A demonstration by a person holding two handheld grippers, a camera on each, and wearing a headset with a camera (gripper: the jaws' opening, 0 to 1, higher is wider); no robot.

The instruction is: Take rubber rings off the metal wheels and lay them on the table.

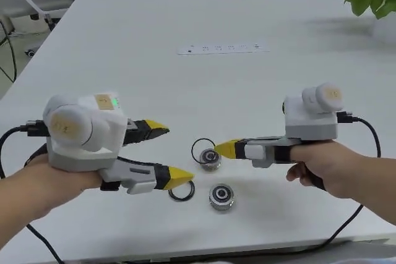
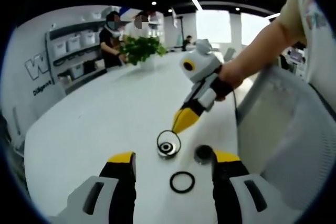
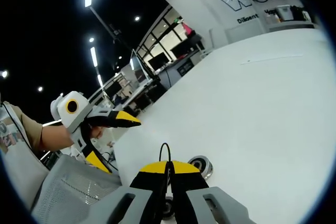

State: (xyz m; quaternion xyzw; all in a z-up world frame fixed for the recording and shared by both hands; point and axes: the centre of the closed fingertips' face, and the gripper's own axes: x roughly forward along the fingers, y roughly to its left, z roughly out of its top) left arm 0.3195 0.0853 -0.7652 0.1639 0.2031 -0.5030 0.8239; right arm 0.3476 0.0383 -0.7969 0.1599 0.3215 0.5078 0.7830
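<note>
Right claw [image 1: 224,148] was pinched shut on the ring [image 1: 192,151], half off its wheel [image 1: 210,159] on the desk [image 1: 185,91]; left claw [image 1: 178,154] hung open. Ring looked light, stretchy, best grabbed by its edge.

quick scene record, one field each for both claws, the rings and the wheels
left claw: open, holding nothing, above the table
right claw: shut on the held ring
held ring: pinched at its edge, tilted up at the far wheel; cannot tell if fully off
far wheel: on the table, under the right claw tip
near wheel: on the table, no ring on it
loose ring: flat on the table beside the near wheel
</note>
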